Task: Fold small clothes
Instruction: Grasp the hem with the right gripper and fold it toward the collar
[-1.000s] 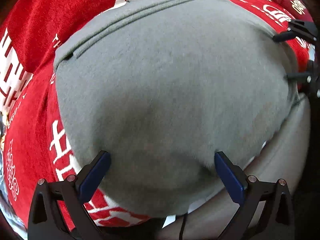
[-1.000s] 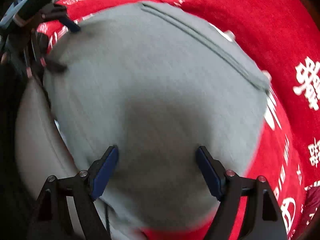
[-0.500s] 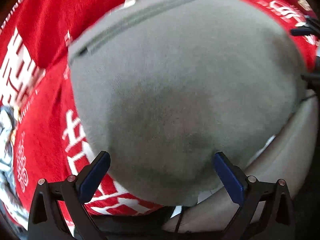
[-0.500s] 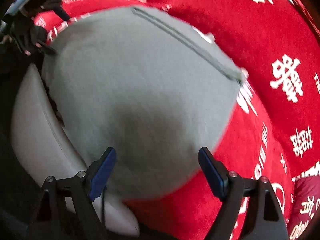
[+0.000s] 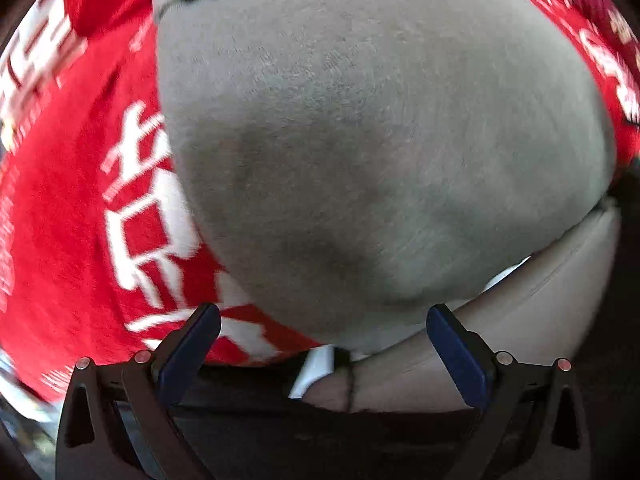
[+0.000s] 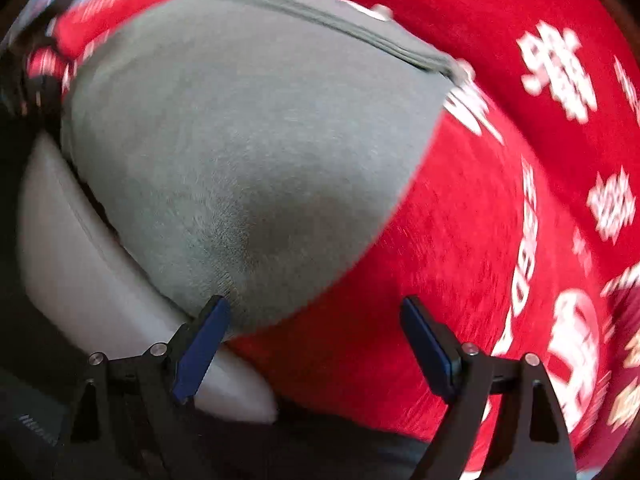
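Pulling back toward the near edge, both grippers, left gripper (image 5: 323, 344) and right gripper (image 6: 315, 338), hang released and empty; the flat grey knit garment (image 5: 360, 140) lies folded on the red printed cloth (image 6: 500, 220), apparently finished.

white characters on red blanket (image 6: 460, 240), blurred, unreadable

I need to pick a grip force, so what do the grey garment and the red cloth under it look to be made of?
The grey garment looks like soft, matte knit cotton jersey: fine heathered fuzz and a stitched hem band at its far edge. The red cloth looks like napped, velvety fabric with printed white characters; motion blur leaves its weave uncertain.
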Available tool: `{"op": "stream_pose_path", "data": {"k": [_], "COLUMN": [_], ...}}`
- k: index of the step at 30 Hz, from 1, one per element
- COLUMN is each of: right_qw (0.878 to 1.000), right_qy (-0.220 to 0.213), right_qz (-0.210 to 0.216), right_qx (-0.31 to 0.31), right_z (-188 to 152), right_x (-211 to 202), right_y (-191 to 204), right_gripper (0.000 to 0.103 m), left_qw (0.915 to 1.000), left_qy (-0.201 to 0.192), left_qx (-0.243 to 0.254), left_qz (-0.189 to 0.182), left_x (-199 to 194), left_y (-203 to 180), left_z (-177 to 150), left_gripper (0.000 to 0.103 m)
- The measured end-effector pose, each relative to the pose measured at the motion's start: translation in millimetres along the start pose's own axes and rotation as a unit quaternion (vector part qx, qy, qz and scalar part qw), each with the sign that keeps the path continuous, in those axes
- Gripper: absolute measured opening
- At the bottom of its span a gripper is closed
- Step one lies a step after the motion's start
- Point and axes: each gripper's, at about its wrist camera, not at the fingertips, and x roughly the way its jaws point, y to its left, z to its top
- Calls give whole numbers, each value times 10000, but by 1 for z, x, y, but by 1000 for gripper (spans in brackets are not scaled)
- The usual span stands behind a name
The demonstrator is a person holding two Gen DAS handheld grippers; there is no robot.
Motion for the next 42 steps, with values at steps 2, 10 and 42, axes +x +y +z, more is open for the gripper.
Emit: {"op": "stream_pose_path", "data": {"k": [2,10,42], "right_qw": [9980,9924,9816], "right_qy": [-40,551,331], "right_qz": [419,918,1877], "right_qx": [479,613,-90], "right_z": [2,9,23], "right_x": [-2,28,32], "right_y": [-7,11,56], "right_gripper": [89,85,9], "left_qw": [9995,9988,9981], "left_qy": [205,400,324], "left_qx": [-118,-36,-514], "left_qz": [-202,286,33], "left_x": [9,24,0], "left_y": [-8,-31,31], "left_z": [4,1,4], "left_gripper": [103,103,68]}}
